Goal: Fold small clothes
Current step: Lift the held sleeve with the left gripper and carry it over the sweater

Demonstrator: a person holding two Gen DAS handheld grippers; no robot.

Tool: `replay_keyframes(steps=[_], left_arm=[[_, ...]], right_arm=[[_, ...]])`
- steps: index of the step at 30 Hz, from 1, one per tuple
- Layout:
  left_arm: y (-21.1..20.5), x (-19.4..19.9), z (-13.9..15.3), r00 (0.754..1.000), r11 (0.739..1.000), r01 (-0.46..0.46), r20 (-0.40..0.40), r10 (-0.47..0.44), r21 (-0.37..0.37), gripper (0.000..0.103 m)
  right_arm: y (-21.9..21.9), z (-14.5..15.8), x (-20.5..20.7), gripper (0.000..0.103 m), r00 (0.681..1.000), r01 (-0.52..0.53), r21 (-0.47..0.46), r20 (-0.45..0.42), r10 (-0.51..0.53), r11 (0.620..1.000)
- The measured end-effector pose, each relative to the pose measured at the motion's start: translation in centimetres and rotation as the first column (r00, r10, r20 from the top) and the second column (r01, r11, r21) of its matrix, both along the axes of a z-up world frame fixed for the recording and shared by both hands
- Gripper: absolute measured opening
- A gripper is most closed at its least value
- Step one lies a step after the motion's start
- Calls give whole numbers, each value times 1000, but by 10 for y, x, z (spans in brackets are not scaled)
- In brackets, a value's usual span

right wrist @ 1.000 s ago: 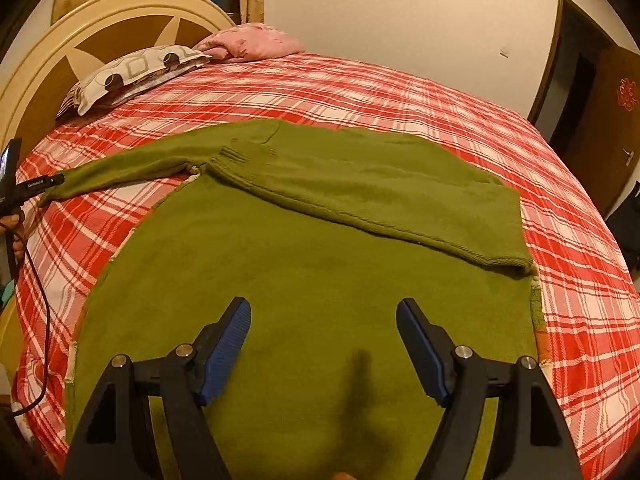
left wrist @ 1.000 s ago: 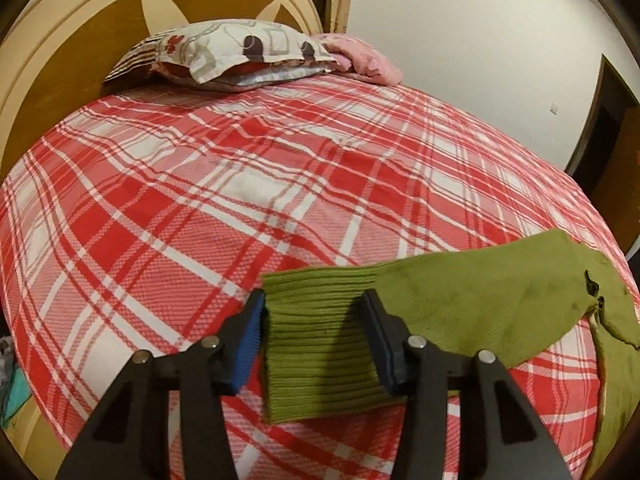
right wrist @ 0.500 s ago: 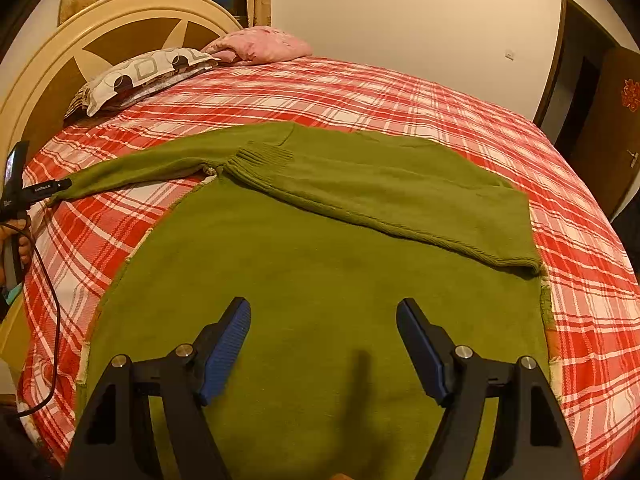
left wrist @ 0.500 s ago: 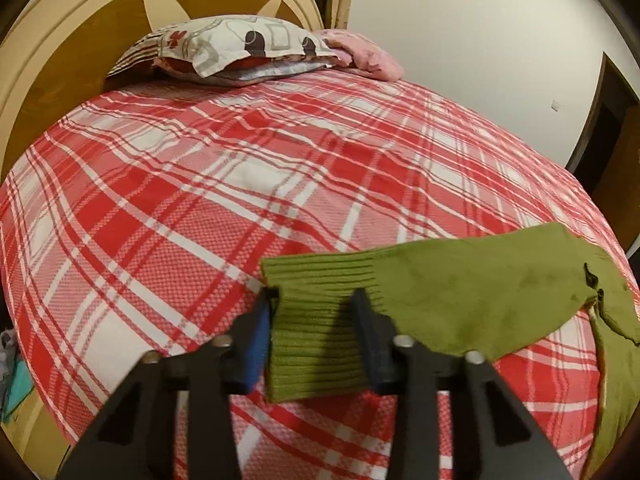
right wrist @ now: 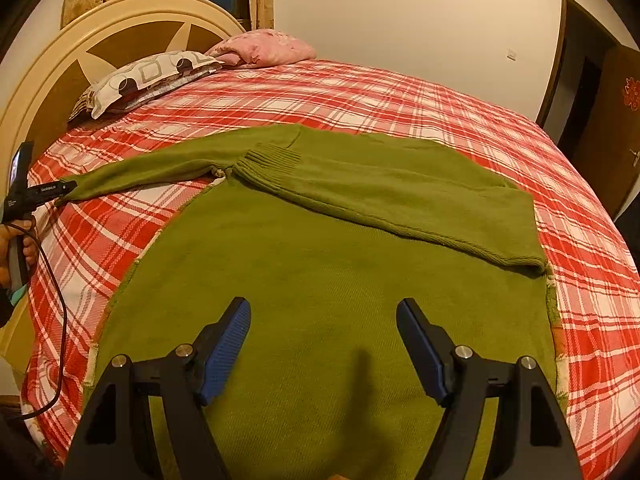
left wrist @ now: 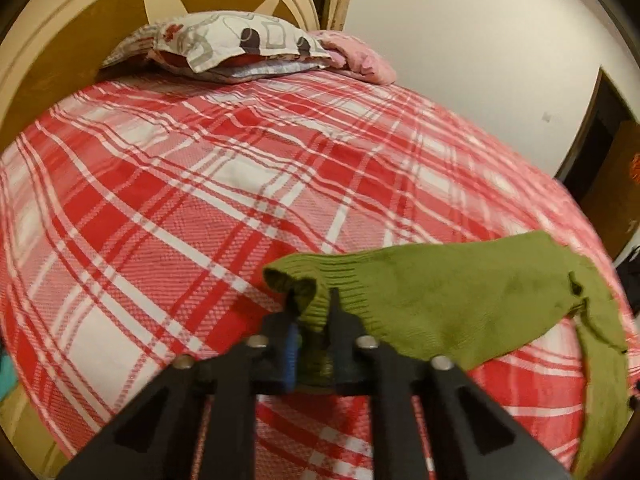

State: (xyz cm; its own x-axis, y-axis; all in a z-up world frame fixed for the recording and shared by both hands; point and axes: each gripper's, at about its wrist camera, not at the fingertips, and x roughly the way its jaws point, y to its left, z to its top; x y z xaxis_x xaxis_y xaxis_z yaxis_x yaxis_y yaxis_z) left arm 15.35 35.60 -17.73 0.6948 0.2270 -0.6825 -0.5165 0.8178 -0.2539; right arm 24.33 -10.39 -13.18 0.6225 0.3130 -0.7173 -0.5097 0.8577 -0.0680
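So over on the far left, my left gripper [left wrist: 310, 312] has just closed down on the ribbed cuff [left wrist: 316, 296] of the green sweater [right wrist: 320, 280], and the jaws are pinched tight with the knit bunched up between them. I grabbed it at the cuff because that sleeve [right wrist: 148, 168] is the 1 still lying stretched out across the red plaid bedspread [right wrist: 400, 100], and the cuff gives me an end to carry back over the body, which I reckon is the next fold.

Moving right, the sweater body lies flat in the middle of the bed, hem toward me. The other sleeve [right wrist: 400, 204] is already folded across the chest, cuff ending near the collar, so I'd say the job is roughly halfway.

My right gripper [right wrist: 324, 344] hangs over the lower part of the body with its jaws standing wide and nothing between them. I'm keeping it there to pin or smooth the fabric if the pull drags it, that's my guess anyway.

What each camera gives me:
- Left wrist view: the grip up close. You can see the cuff crumple and its open mouth curl up, plus the pillows [left wrist: 240, 44] and headboard [left wrist: 60, 60] behind. It barely shows the body, just a strip at the right edge.
- Right wrist view: the whole layout of both sleeves and the flat body, and my left gripper tiny at the left edge with my hand [right wrist: 18, 240] and its cable [right wrist: 60, 320]. Whether that grip is actually closed you can't tell from there.
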Motion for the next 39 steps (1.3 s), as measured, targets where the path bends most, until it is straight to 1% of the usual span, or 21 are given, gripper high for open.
replay_keyframes(steps=[6, 9, 13, 18, 19, 27, 34, 39], left_arm=[[5, -6, 13, 997, 998, -18, 77, 23, -66, 10], [5, -6, 23, 994, 998, -15, 104, 21, -65, 10], [6, -6, 39, 989, 996, -5, 148, 18, -85, 9], [8, -2, 60, 977, 989, 21, 211, 10, -144, 9], [7, -1, 64, 975, 989, 28, 221, 5, -146, 9], [-22, 16, 105, 954, 988, 108, 290, -73, -107, 9], [-53, 33, 135, 935, 982, 171, 328, -136, -78, 9], [-75, 49, 157, 916, 975, 215, 359, -181, -59, 9]], right_arm=[[-1, 0, 1, 76, 1000, 5, 0, 0, -5, 1000], [-1, -1, 1, 76, 1000, 7, 1, 0, -7, 1000], [-3, -2, 2, 76, 1000, 13, 6, -4, -13, 1000], [-4, -2, 2, 76, 1000, 14, 10, -4, -14, 1000], [-5, -2, 2, 76, 1000, 16, 14, -3, -15, 1000], [-15, -1, 4, 76, 999, 36, 36, -3, -36, 999], [-28, 1, 3, 76, 998, 56, 64, 0, -56, 996], [-37, -1, 4, 76, 997, 74, 75, -7, -74, 994]])
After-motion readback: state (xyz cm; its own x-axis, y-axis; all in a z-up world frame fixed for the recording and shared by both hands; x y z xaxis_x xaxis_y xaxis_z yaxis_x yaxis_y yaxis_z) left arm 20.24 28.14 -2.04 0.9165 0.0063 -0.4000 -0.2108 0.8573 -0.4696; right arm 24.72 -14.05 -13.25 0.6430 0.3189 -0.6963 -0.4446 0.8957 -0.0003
